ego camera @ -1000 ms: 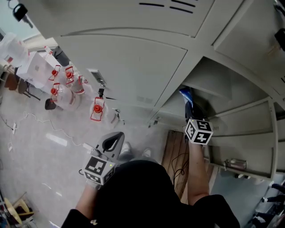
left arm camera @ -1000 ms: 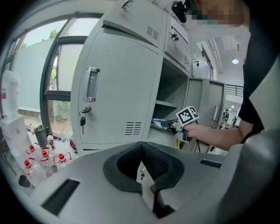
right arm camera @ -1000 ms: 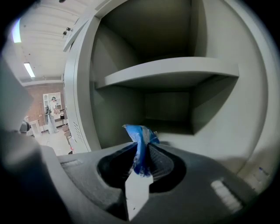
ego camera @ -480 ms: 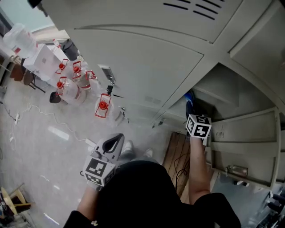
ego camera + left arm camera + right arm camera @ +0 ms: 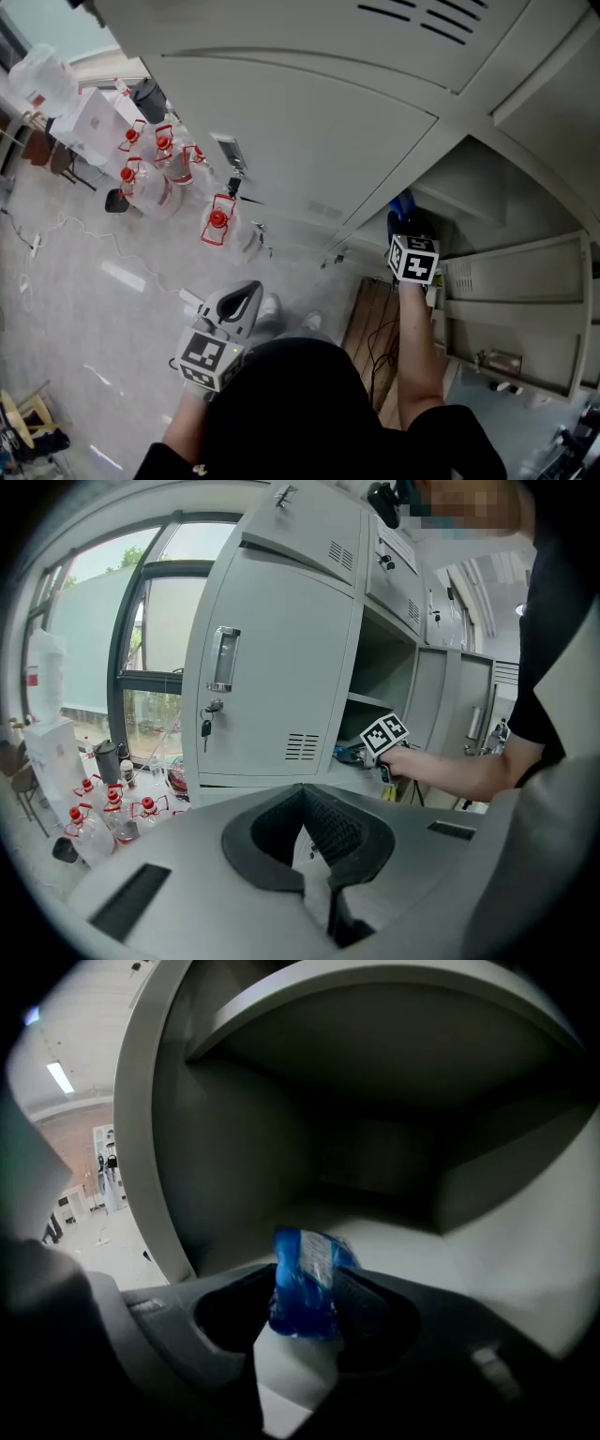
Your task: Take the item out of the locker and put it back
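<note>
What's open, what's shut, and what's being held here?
Locker: open.
Door: shut, key in lock.
Packet: inside locker, between right gripper's jaws.
Right gripper: jaws have just been opening, pads touching packet.
Left gripper: shut, empty.

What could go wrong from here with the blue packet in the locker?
1. The right gripper has just been opening its jaws with the blue packet between them, touching both pads. The packet may cling and drag back out on withdrawal.
2. The packet is upright over the locker floor, apparently near the front. Once freed, it could topple outward.
</note>
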{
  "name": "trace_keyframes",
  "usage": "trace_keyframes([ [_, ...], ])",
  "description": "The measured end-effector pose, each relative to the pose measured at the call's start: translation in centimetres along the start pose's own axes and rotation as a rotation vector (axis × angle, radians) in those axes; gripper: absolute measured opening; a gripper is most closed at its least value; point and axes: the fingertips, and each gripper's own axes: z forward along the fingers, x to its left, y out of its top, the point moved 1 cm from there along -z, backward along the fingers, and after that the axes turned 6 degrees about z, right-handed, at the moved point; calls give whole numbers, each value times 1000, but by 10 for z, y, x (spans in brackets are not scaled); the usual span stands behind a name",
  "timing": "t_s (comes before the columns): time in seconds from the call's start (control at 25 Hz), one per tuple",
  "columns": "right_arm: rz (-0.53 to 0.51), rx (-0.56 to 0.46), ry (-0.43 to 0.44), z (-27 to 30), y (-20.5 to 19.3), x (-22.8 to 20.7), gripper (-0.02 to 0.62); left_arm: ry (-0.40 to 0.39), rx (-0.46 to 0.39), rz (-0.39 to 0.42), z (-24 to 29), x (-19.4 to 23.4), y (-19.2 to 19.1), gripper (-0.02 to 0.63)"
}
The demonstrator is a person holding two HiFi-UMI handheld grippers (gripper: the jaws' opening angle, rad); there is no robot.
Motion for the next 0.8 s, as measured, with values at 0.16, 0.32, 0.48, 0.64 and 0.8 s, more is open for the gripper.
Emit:
trace_keyframes([
  [0.16, 6, 2, 17, 0, -1, 4, 232, -7, 1, 2, 2, -2, 1, 14],
  [0.32, -3, -26, 60, -1, 4, 13, 318, -9, -1, 4, 3, -2, 1, 14],
  [0.48, -7, -58, 71, -8, 10, 17, 345, -16, -2, 5, 4, -3, 0, 14],
  [0.64, -6, -81, 83, -19, 14, 23, 345, -30, -2, 7, 6, -5, 0, 14],
  [0.8, 1, -106, 102, -35, 15, 31, 345, -51, -8, 13, 11, -6, 3, 14],
])
